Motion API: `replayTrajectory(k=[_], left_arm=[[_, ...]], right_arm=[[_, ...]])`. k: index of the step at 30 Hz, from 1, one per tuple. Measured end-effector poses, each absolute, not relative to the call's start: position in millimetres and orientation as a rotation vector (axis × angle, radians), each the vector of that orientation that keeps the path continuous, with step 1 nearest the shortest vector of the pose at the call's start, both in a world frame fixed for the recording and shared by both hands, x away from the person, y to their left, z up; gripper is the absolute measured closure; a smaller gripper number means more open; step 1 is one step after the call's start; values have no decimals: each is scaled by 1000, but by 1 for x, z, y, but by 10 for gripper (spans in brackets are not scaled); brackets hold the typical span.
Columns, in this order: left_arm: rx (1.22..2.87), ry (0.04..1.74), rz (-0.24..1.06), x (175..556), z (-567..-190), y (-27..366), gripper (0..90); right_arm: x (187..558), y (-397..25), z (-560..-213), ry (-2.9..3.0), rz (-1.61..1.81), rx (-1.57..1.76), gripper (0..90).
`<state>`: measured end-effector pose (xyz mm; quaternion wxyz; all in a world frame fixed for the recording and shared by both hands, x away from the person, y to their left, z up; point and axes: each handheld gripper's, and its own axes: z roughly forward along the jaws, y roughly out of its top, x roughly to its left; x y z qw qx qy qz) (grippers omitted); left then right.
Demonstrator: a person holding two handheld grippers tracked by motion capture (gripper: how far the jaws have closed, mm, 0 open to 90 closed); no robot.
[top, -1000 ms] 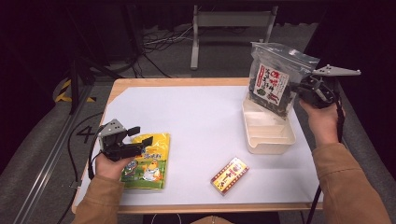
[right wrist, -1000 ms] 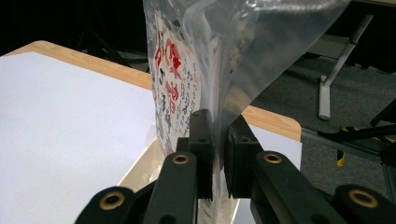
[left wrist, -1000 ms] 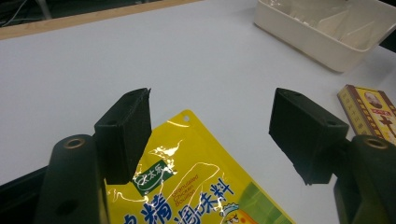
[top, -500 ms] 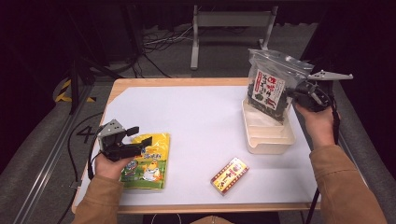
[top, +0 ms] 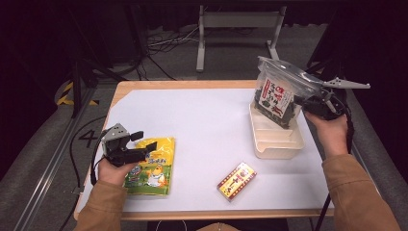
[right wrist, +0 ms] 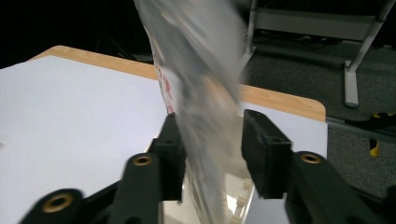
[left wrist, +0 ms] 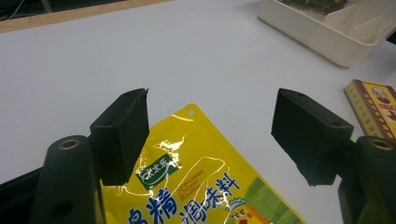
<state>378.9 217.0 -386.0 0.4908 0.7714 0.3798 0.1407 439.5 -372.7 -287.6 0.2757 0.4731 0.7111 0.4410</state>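
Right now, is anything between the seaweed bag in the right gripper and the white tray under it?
Nothing visible. The seaweed bag, clamped in the right gripper, hangs over the tray's far end; the divided compartments below look empty.

The white-topped table (top: 202, 120) carries a cream tray (top: 276, 139); a red-and-yellow box (top: 236, 181) lies near the tray, a yellow pouch (top: 153, 166) well apart from it.
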Motion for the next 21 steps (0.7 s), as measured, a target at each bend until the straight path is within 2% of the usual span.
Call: replayTrajectory(k=[3, 7, 14, 21], left_arm=[[1883, 920, 339, 379, -386, 216, 278], [1887, 922, 343, 380, -387, 216, 278], [1896, 921, 345, 381, -388, 215, 277], [1892, 926, 345, 382, -387, 216, 276]], right_arm=[[434, -376, -290, 1891, 1196, 1287, 506], [429, -379, -291, 1886, 1199, 1283, 460], [420, -381, -292, 1886, 1213, 1270, 409], [408, -378, -292, 1900, 1216, 1241, 399]])
